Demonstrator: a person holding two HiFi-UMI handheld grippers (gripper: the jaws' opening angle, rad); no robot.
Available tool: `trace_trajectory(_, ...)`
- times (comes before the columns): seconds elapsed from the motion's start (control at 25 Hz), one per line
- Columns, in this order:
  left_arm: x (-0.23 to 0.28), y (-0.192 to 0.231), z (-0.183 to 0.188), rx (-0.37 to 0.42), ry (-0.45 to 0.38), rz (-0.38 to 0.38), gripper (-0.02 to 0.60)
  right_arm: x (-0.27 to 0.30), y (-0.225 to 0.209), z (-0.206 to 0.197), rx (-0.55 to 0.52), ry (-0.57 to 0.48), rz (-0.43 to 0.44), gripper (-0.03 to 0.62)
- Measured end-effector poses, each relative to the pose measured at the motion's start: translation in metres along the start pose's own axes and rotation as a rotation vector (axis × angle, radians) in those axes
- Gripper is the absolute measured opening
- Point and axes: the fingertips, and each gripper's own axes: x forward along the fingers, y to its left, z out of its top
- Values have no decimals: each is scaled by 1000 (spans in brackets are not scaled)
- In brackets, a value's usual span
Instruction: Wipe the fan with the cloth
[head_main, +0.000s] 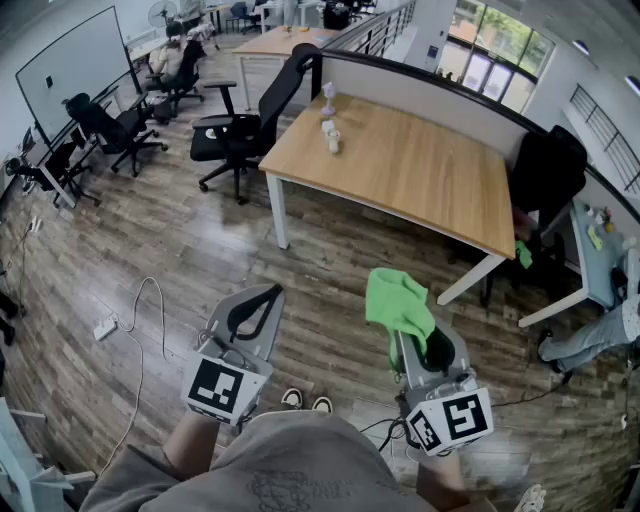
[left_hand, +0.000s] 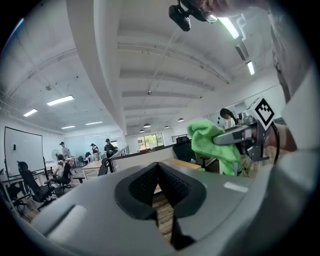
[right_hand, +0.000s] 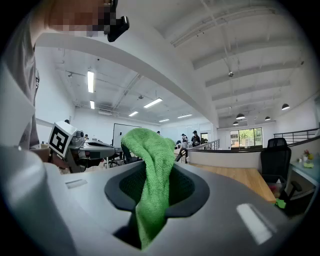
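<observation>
Green cloth (head_main: 398, 303) pinched in right gripper (head_main: 405, 345); left gripper (head_main: 258, 300) jaws together, empty; presumed small fan (head_main: 328, 97) well ahead, by desk (head_main: 430, 175) far-left edge, roughly midway between both

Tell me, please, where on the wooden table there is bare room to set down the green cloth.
Most of the wooden table is bare: the whole stretch from the small items near its left end to the right end by the black chair. Only that left end is crowded.
</observation>
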Motion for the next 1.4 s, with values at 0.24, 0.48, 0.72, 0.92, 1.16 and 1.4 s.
trace_trajectory(0.24,0,-11,1,4,-5,-11,2,-11,-7,-5,17,-3,-23,98)
trace_trajectory(0.48,4,-28,1,-4,-22,-38,2,-20,-20,-17,20,25,-45,98)
trace_trajectory(0.72,7,-39,-5,-25,-34,-1,2,-31,-32,-27,29,26,-36,98)
trace_trajectory(0.92,12,-34,-7,-78,-77,43,285,-35,-40,-33,38,39,-40,98)
trace_trajectory(1.16,25,-23,-13,-71,-69,86,285,-28,-53,-34,36,35,-43,98)
trace_trajectory(1.4,47,-8,-27,-75,-59,100,284,-4,-67,-43,29,36,-40,98)
